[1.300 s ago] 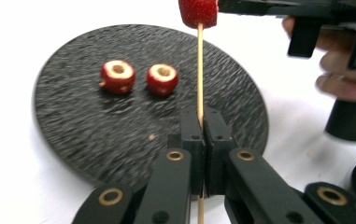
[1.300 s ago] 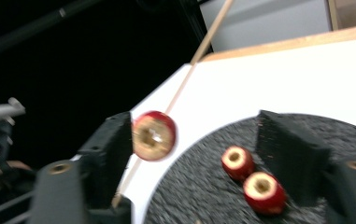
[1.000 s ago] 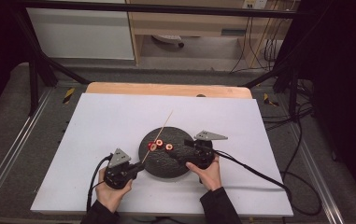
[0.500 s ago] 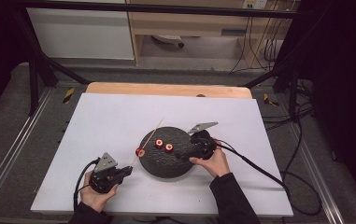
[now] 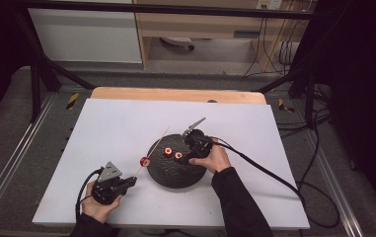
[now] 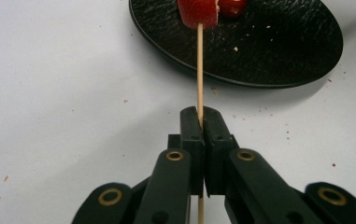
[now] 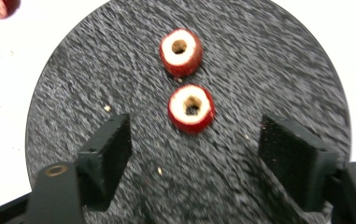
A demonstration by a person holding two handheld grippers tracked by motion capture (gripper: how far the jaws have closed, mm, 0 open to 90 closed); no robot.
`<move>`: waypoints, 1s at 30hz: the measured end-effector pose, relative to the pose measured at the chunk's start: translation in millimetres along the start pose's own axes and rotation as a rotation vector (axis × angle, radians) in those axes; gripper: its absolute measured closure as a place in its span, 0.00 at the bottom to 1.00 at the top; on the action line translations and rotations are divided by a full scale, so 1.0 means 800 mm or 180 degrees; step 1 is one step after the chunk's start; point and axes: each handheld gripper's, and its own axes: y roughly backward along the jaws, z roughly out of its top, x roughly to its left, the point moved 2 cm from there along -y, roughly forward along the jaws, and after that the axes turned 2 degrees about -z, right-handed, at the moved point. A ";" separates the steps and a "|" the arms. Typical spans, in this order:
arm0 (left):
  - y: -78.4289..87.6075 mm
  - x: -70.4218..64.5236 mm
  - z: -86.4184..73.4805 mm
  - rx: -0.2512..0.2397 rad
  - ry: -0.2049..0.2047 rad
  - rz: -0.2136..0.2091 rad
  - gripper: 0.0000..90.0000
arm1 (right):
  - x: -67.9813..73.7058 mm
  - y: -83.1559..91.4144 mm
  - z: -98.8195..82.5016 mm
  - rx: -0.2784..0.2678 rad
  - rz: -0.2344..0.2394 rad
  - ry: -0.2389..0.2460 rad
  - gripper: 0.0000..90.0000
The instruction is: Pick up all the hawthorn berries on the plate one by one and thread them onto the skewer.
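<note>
A white sheet covers the surface (image 5: 106, 123), with a strip of bare wood (image 5: 175, 94) showing along its far edge at twelve o'clock. Grey carpet (image 5: 8, 128) lies around it. Beyond, at eleven o'clock, stands a white cabinet (image 5: 84, 34); a wooden shelf unit (image 5: 200, 24) sits beside it. Black cables (image 5: 319, 148) trail across the floor at three o'clock. The room's edges are dark.

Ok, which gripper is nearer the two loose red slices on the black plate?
Right. The right gripper hovers open just short of the red slices on the black plate. The left gripper is off the plate, clamping the skewer.
</note>
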 end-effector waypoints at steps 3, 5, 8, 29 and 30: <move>-0.001 0.001 -0.001 0.0019 0.0006 -0.0001 0.98 | 0.000 -0.007 0.010 0.0062 -0.0012 0.0056 0.37; -0.001 0.001 -0.001 0.0024 0.0008 0.0002 0.98 | -0.001 -0.012 0.016 0.0099 0.0033 0.0043 0.39; -0.001 0.001 -0.001 0.0021 0.0005 0.0000 0.98 | -0.003 -0.020 0.022 0.0205 0.0034 0.0076 0.43; -0.003 0.003 -0.002 0.0048 0.0002 -0.0004 0.98 | -0.008 -0.039 0.027 0.0377 0.0152 0.0188 0.64; -0.003 0.003 -0.002 0.0048 0.0003 -0.0003 0.98 | -0.008 -0.040 0.027 0.0375 0.0163 0.0176 0.66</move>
